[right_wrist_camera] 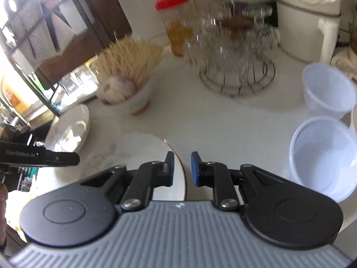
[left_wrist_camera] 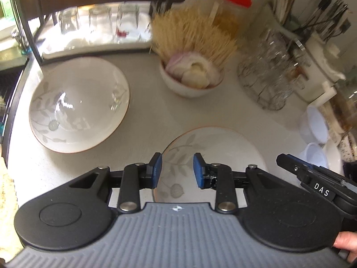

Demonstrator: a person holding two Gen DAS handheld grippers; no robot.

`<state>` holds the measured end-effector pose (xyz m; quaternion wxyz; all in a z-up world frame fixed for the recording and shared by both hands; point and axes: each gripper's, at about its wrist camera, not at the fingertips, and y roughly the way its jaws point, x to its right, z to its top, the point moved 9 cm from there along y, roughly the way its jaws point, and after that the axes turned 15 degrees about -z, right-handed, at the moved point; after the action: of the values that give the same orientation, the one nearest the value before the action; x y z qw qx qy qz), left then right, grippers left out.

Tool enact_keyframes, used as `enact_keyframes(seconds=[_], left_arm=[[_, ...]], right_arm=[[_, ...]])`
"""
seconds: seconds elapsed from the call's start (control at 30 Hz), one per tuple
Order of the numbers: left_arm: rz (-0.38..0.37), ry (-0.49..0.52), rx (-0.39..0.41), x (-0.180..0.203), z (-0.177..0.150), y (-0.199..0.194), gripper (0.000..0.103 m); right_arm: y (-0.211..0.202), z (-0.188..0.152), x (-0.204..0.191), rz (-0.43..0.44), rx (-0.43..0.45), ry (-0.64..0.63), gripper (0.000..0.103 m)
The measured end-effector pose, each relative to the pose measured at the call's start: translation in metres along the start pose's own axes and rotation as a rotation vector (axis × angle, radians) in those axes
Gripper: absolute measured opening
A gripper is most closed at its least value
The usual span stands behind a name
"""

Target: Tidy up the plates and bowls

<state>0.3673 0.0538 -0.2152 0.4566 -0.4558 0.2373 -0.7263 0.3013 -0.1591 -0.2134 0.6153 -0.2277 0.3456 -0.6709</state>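
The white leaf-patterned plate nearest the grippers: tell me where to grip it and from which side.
Grip the thin brown-edged rim of the white leaf-patterned plate, probably from its right edge, where the right gripper already straddles the rim. The plate lies flat on the white counter, so only the slightly raised rim offers a pinch, one finger above and one below. The left gripper hovers open over it.

Two glossy ceramic plates (left_wrist_camera: 78, 102) with a leaf pattern on a matt pale tabletop (left_wrist_camera: 145, 116). Translucent plastic cups (right_wrist_camera: 321, 156), clear glass tumblers (left_wrist_camera: 98, 22), a wire metal rack (right_wrist_camera: 236, 76), smooth and shiny.
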Motion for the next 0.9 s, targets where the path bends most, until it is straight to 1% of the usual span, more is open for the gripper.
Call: enact_keyframes(seconds=[0.3,0.53,0.7,0.9], left_arm=[[-0.030,0.070,0.115,0.039,0.018,-0.054,0.035],[-0.027,0.095,0.203,0.060,0.019,-0.095,0.037],[-0.021,0.095,0.209,0.066,0.010,-0.106,0.037],[-0.019,0.098,0.209,0.071,-0.006,-0.115,0.038]], right_arm=[[-0.066,0.034,-0.011,0.065,0.114,-0.021,0.020],[-0.107,0.041,-0.014,0.115,0.160,-0.048,0.020],[-0.123,0.036,-0.015,0.135,0.165,-0.087,0.020],[-0.131,0.023,-0.017,0.165,0.139,-0.109,0.020]])
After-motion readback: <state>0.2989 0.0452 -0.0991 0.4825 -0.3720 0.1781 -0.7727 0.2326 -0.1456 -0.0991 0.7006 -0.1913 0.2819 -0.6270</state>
